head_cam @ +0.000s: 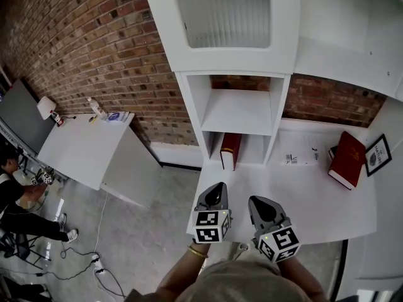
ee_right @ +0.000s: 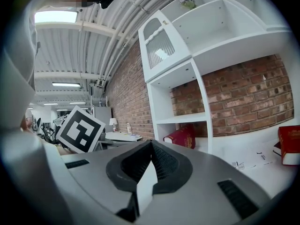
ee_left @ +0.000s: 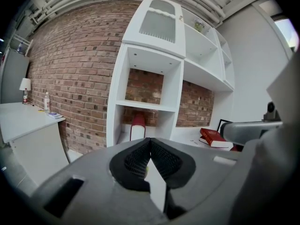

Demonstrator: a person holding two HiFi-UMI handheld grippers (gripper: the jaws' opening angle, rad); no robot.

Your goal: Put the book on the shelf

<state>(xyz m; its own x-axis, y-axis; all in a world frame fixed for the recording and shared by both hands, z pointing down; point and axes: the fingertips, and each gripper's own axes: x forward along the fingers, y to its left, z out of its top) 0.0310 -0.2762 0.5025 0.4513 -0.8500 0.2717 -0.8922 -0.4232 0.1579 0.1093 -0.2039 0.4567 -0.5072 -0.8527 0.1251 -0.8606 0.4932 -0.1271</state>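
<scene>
Left tongs (head_cam: 218,192): pressed together, nothing between them; the left gripper view shows the ribbed pads meeting at the tip. Right tongs (head_cam: 260,205): same, tips together and empty. Both are held side by side over the near edge of the white counter (head_cam: 302,194), pointing at the shelf (head_cam: 239,109), and touch nothing.

One red book (head_cam: 230,150) stands on end in the bottom compartment of the shelf, under the middle board, spine facing out. It sits toward the left of that compartment.

Second red book (head_cam: 347,158) lies flat on the counter well to the right, beside a black picture frame (head_cam: 378,154) propped against the side wall. Something darker is under its far edge; can't tell what. Some papers (head_cam: 296,155) lie on the counter between the shelf and that book.

Brick wall (head_cam: 94,43) runs behind it all. Further left is a separate white counter (head_cam: 75,146) with a bottle (head_cam: 97,107) on it, and a person (head_cam: 12,194) sits at its far end.
</scene>
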